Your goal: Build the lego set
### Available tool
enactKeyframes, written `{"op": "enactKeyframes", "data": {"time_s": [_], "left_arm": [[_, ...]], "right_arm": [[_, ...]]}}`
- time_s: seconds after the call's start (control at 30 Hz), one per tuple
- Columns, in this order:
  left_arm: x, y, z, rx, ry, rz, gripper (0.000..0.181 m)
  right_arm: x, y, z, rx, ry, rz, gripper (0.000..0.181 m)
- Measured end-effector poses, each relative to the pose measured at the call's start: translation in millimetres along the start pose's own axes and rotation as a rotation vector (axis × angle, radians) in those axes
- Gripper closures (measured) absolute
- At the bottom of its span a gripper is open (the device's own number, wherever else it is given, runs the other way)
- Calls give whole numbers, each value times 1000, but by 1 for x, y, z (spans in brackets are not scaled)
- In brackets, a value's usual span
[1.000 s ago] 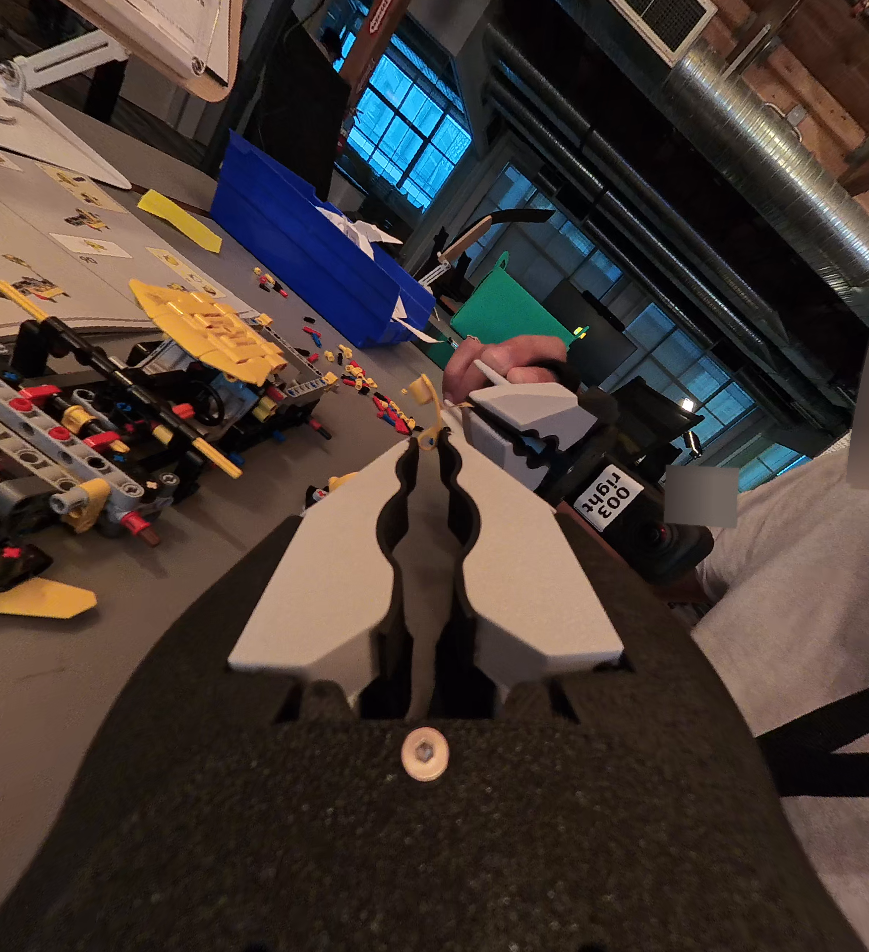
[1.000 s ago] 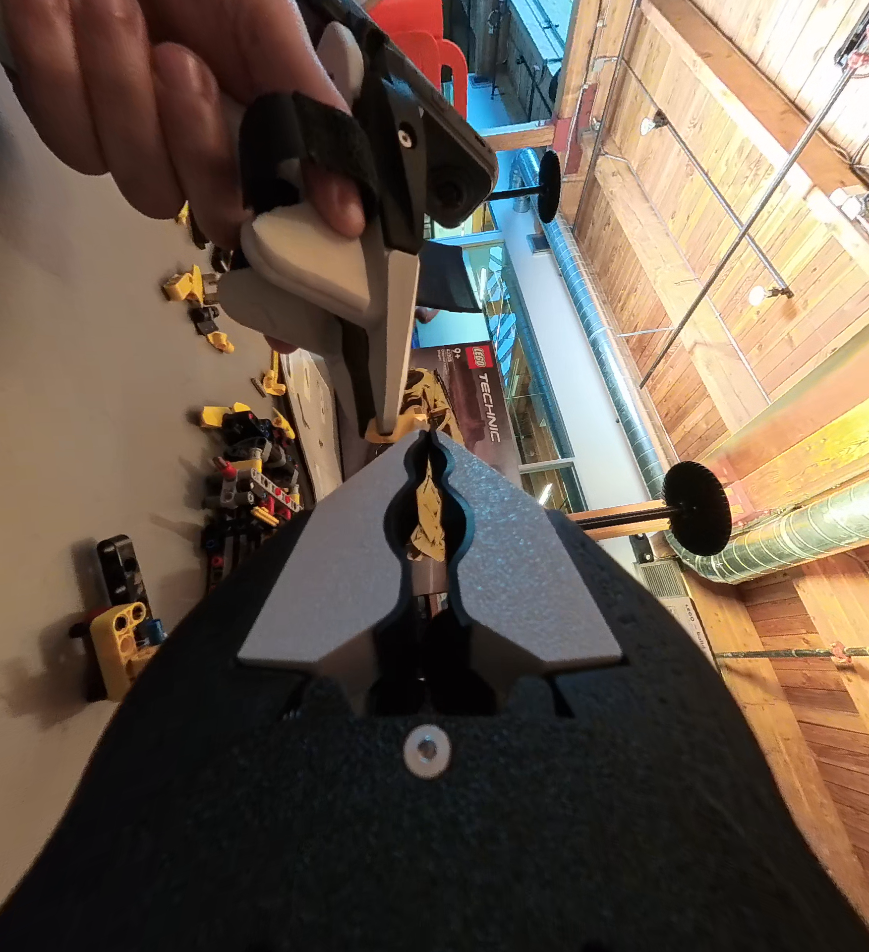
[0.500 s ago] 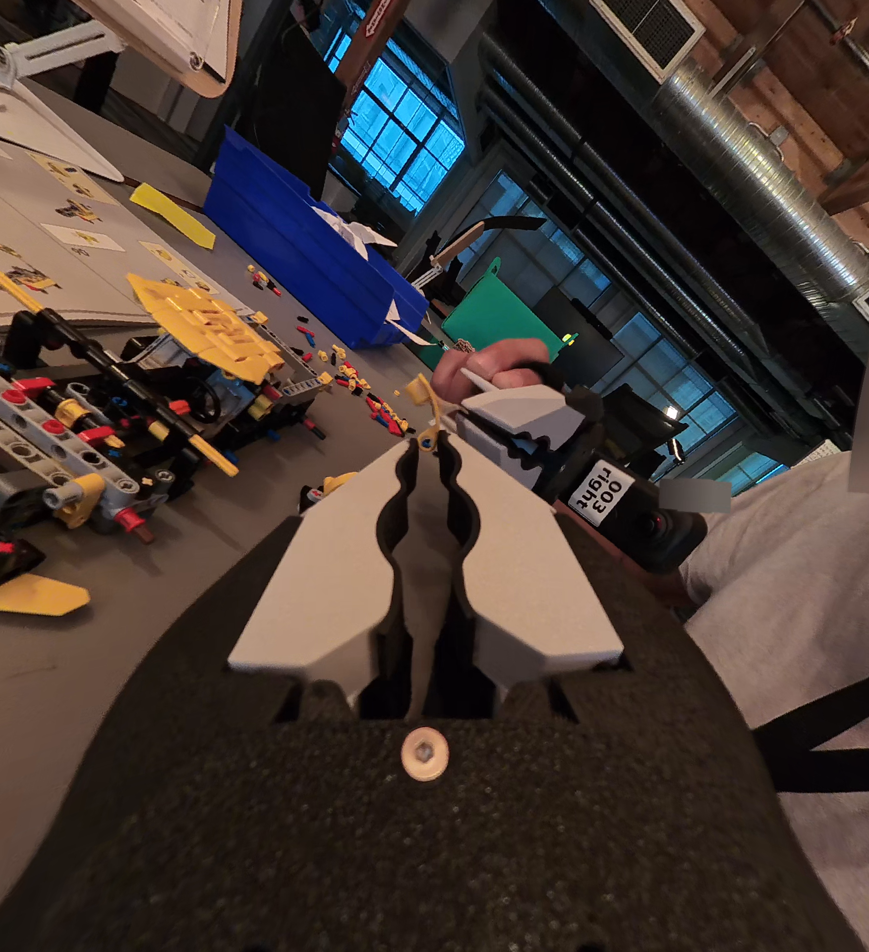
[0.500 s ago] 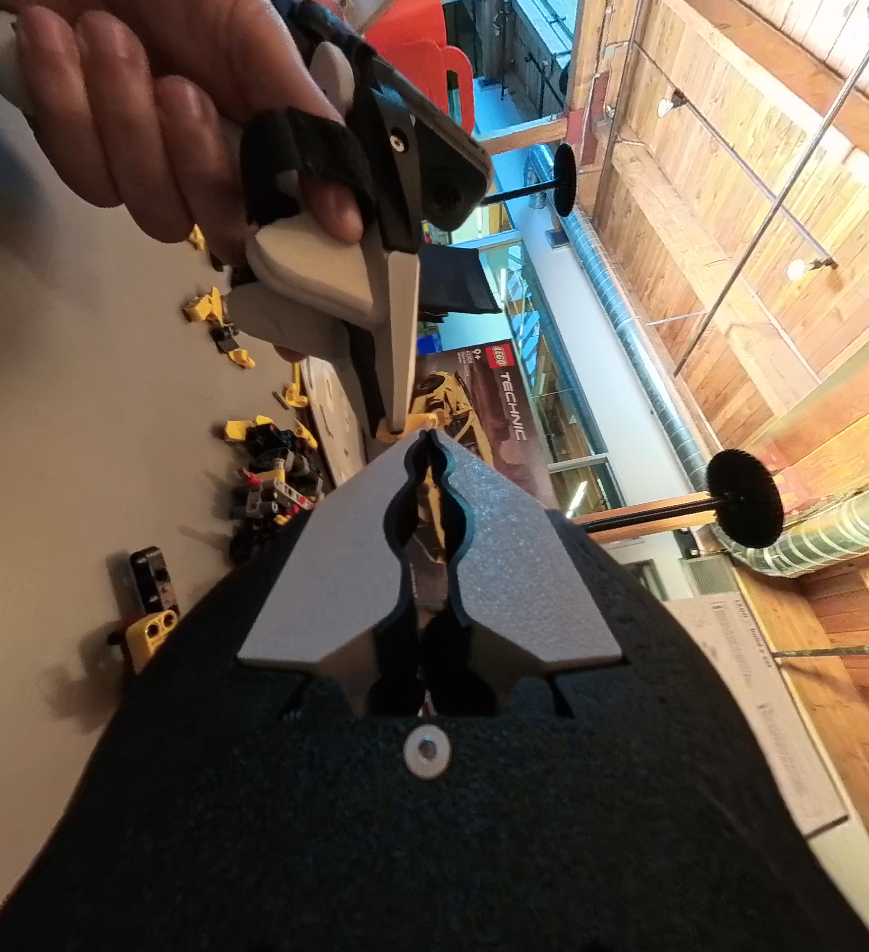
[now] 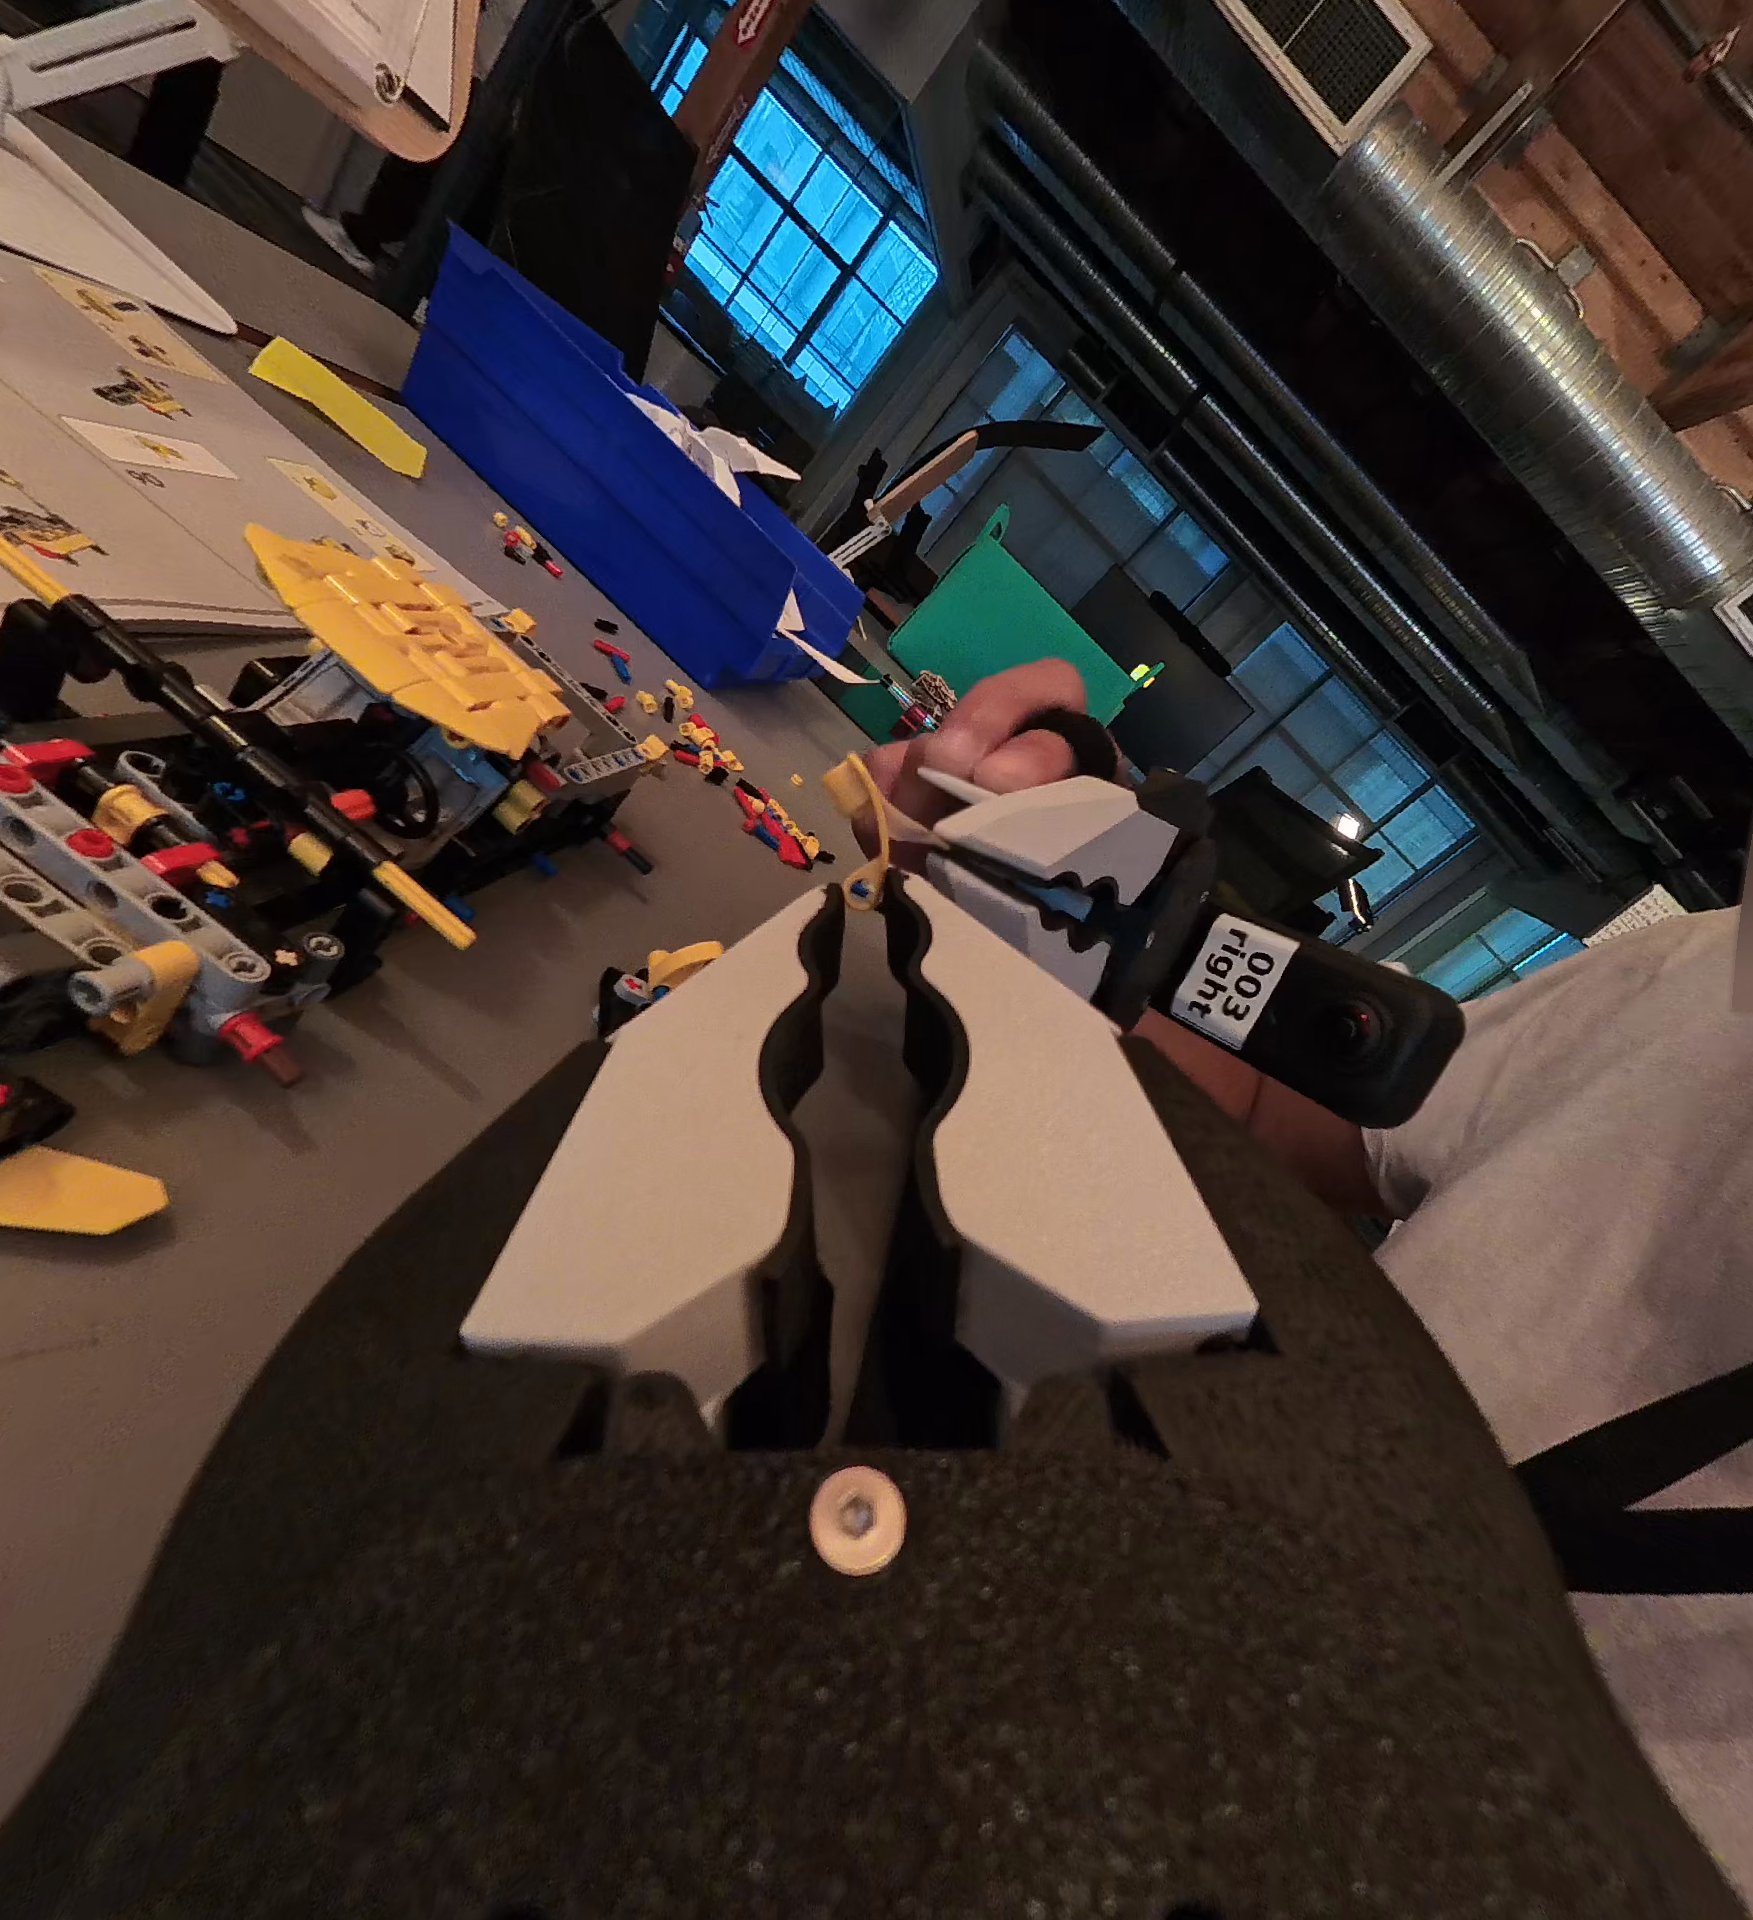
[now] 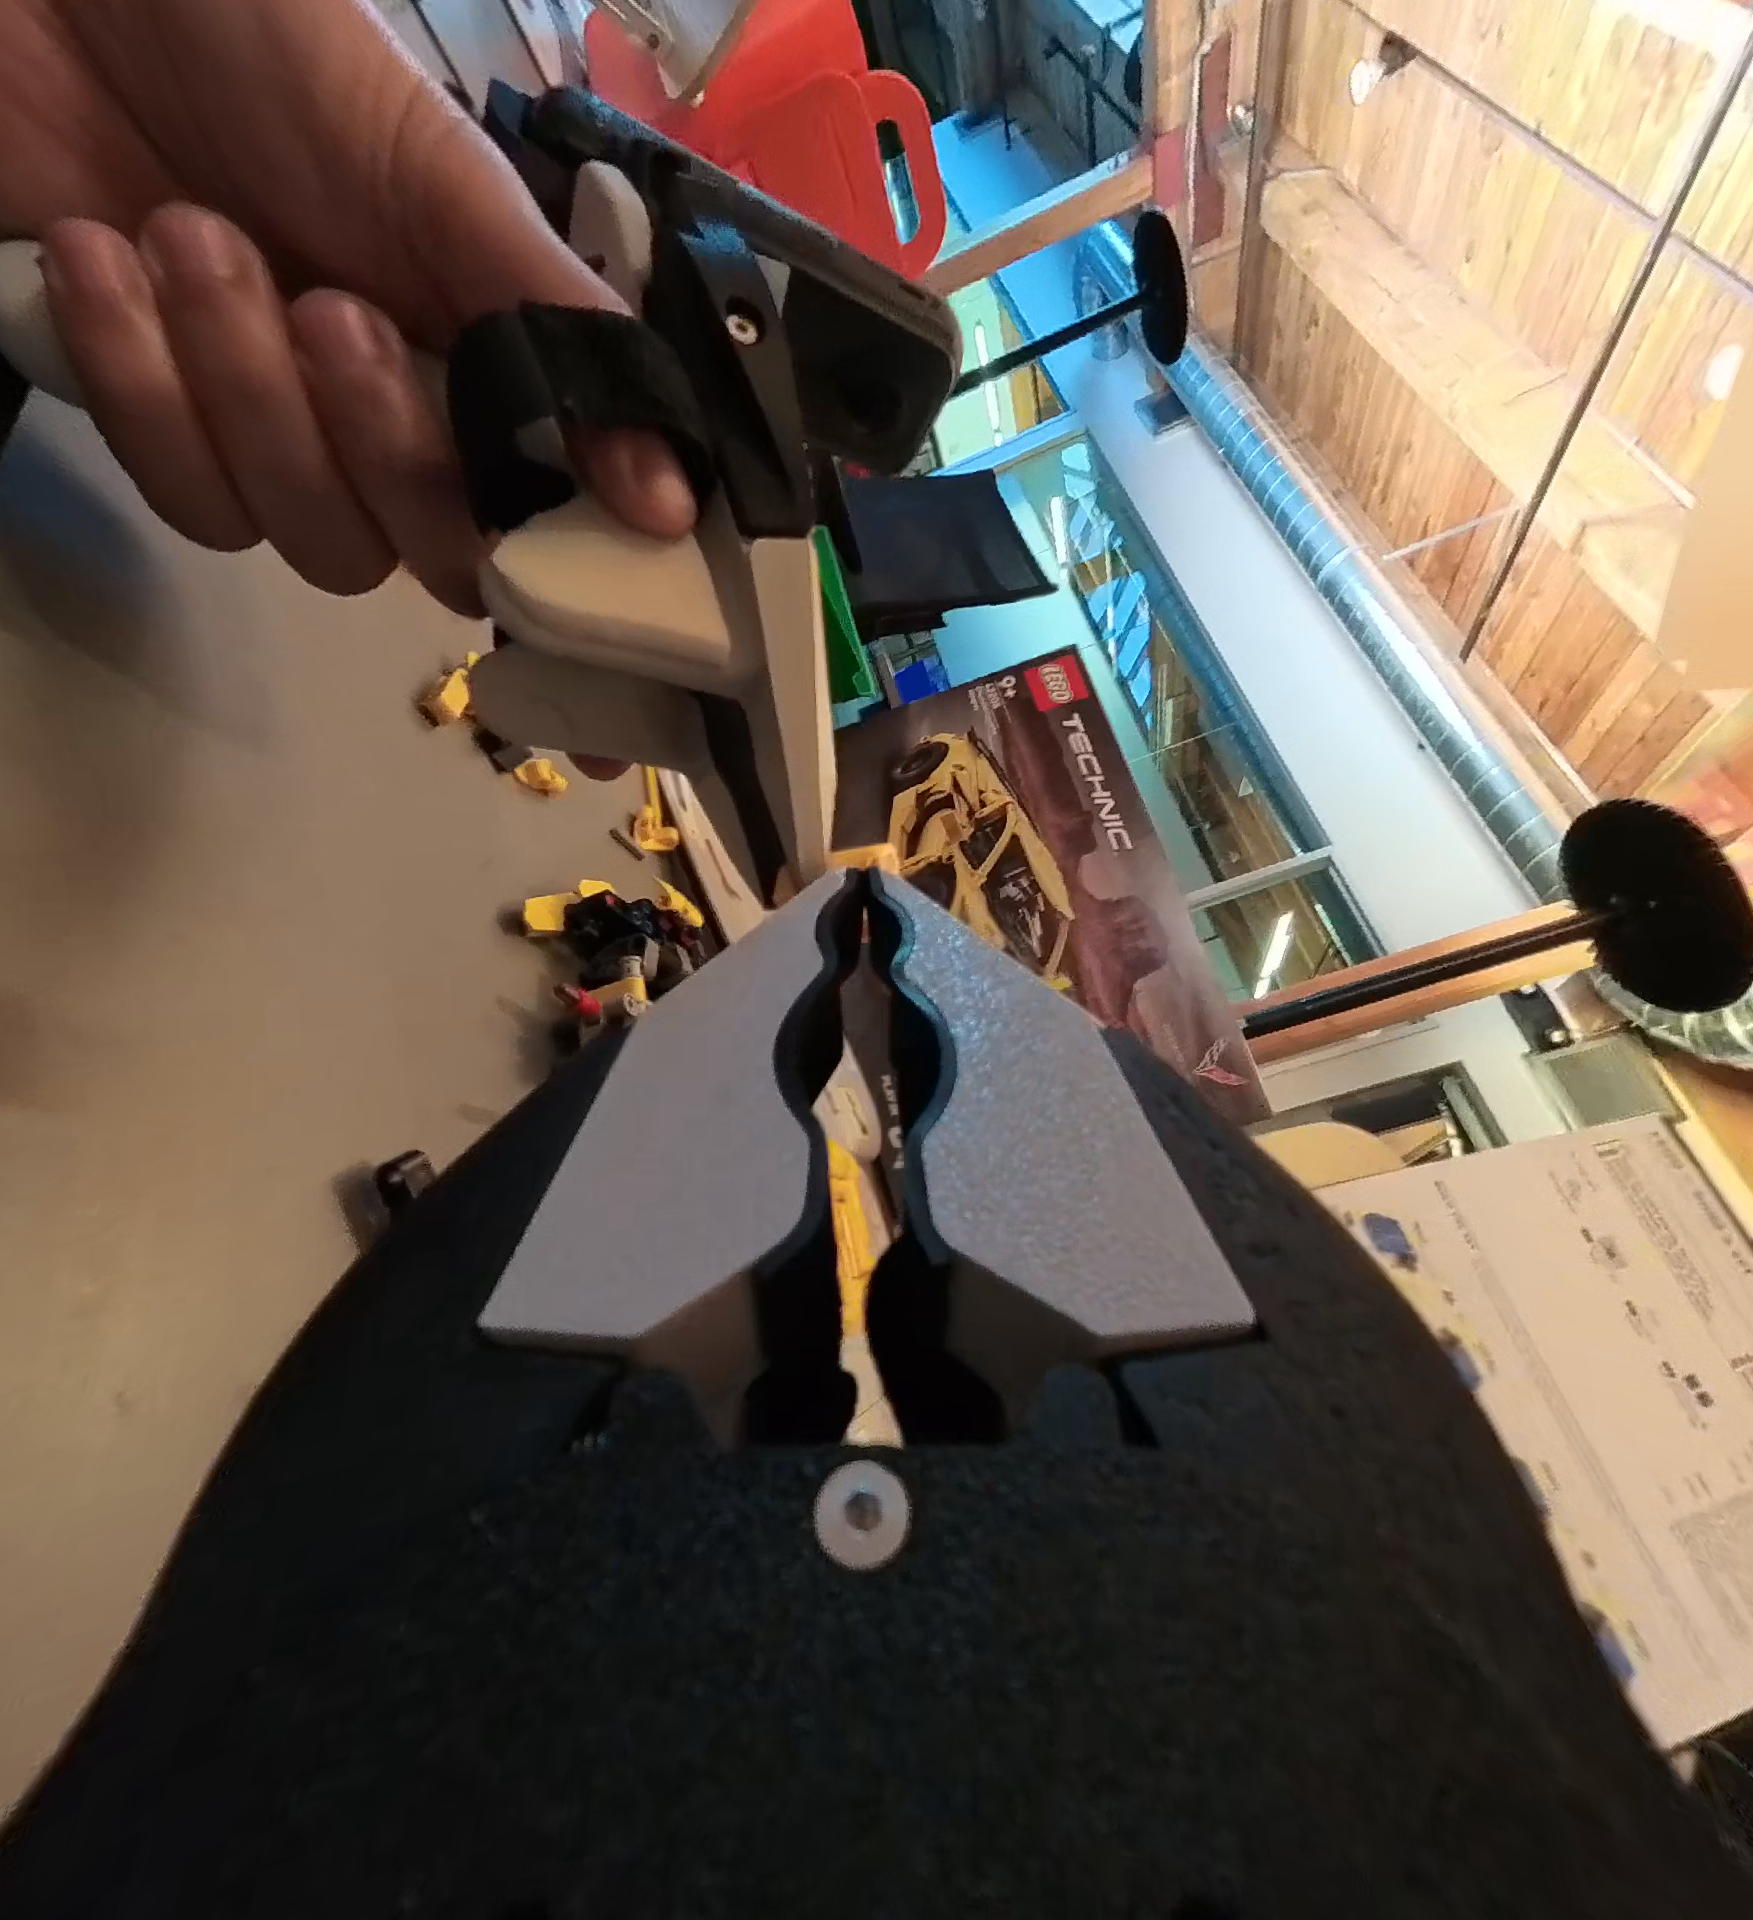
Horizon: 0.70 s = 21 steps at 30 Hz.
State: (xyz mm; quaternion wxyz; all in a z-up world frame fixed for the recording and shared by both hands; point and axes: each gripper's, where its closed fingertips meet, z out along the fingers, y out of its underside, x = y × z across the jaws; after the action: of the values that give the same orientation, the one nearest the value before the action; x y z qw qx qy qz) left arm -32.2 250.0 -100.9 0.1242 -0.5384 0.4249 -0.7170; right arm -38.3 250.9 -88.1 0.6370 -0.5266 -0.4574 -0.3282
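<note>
Lego piece (image 5: 867,831), a small curved yellow part with a blue pin at its lower end, is held up in the air above the bench (image 5: 72,1455) between the 2 grippers. The left gripper (image 5: 864,896) has its jaws clenched on the piece's lower end, right at the tips. The right gripper (image 5: 929,826) reaches in from the right, tips against the same piece; its jaws look nearly closed, but I cannot tell whether they pinch it. In the right wrist view the right gripper (image 6: 859,878) has its tips drawn almost together, with a bit of yellow piece (image 6: 861,855) just beyond them and the left gripper (image 6: 799,873) pointing down onto it, gripped by a hand (image 6: 259,312).

On the bench to the left stands the part-built model (image 5: 228,790), black and grey beams with red and yellow pins and a yellow panel on top. Loose small parts (image 5: 726,769) lie scattered beyond it, near a blue bin (image 5: 581,457). Instruction sheets (image 5: 72,416) lie at the far left. A yellow wedge part (image 5: 41,1200) lies near the left edge. The set's box (image 6: 1038,862) stands far off in the right wrist view.
</note>
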Motion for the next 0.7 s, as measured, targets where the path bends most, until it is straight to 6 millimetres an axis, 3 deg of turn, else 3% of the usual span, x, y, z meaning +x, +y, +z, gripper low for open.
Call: {"op": "enactKeyframes", "data": {"time_s": [0.17, 0.3, 0.37, 0.57, 0.63, 0.7], "left_arm": [[1, 1, 1, -9, -3, 8, 174], [-2, -5, -4, 33, 3, -23, 174], [-2, -7, -5, 46, 14, -39, 174], [12, -11, -6, 68, 53, 36, 174], [22, -9, -4, 63, 68, 112, 174], [31, -6, -2, 54, 73, 198, 174]], "right_arm": [[-5, 0, 0, -9, -37, 69, 176], [-16, -1, -1, -12, -154, 212, 157], [-7, -5, -3, 29, -144, 313, 154], [33, -4, -13, 246, -378, 1183, 153], [38, 2, -10, 273, -441, 1437, 149], [33, -4, -9, 303, -557, 1584, 145]]}}
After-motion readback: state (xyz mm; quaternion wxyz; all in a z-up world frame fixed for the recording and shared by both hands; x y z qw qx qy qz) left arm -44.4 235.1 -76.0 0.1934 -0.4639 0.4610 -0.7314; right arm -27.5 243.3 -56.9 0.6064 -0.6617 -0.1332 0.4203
